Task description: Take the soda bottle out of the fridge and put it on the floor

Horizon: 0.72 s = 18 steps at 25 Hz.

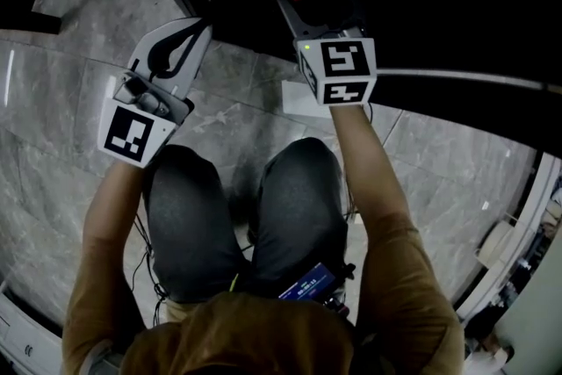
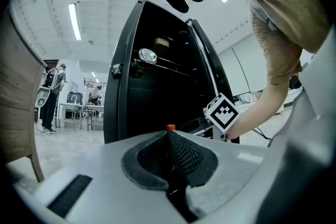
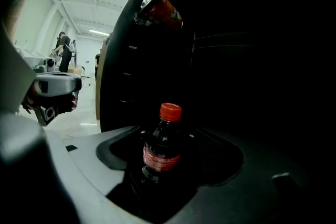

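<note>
Look first to the dark plastic soda bottle with red cap and red label [image 3: 161, 157]: upright, low down, set against the dark inside of the tall black fridge [image 2: 152, 97]. Cannot tell, with its foot hidden, whether on the fridge's bottom ledge or lower. Judged not yet out, going by the darkness all round the cap in the head view. Flanked by the jaws of the right tongs [image 3: 170, 141], spread wide with a gap on either side, gripping nothing. Further off, see the left tongs [image 2: 169, 139] closed tip to tip and empty, held level over the grey marble-tiled floor [image 1: 70, 127] in front of the fridge. Probably the reach-and-grasp step. Next: push slightly further in to bring the pads alongside the label and squeeze until firm. Then draw straight out, keeping upright and clear of the fridge's frame, and lower onto bare tile in front.
</note>
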Motion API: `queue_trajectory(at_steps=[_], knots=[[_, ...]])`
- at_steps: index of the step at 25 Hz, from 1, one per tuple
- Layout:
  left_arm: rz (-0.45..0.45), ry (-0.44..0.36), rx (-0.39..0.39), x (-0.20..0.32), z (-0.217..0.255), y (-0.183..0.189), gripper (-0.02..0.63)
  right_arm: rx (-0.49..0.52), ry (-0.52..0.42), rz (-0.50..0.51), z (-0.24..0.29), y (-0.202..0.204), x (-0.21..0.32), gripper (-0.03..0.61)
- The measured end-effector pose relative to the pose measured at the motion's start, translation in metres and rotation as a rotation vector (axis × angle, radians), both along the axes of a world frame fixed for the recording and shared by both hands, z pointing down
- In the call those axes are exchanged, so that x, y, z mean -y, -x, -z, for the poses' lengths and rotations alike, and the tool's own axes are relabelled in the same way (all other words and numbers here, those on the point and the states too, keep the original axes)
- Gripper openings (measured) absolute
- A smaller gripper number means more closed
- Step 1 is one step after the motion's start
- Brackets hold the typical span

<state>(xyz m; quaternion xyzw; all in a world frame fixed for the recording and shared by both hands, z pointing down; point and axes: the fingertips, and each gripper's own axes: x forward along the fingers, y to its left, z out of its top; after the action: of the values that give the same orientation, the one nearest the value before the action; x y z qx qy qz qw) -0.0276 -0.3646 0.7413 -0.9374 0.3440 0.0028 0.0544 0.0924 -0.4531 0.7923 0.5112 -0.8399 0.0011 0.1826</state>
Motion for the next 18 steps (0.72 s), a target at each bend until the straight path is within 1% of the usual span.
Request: queue_trajectory(at_steps=[4, 9, 14, 18], knots=[[-0.023, -0.002, 0.039, -0.001, -0.015, -0.002, 0.002, -0.004, -0.001, -0.001, -0.004, 0.005, 0.006, 0.308], [-0.031, -0.002, 0.019, -0.001, -0.020, -0.003, 0.002, -0.010, 0.001, 0.005, -0.012, 0.010, 0.010, 0.313], [-0.048, -0.007, 0.028, -0.004, -0.023, -0.001, 0.002, 0.009, -0.009, -0.031, -0.016, 0.005, 0.012, 0.313], [-0.058, -0.009, 0.023, -0.004, -0.022, 0.000, 0.002, -0.012, -0.026, -0.041, -0.019, 0.004, 0.009, 0.313]])
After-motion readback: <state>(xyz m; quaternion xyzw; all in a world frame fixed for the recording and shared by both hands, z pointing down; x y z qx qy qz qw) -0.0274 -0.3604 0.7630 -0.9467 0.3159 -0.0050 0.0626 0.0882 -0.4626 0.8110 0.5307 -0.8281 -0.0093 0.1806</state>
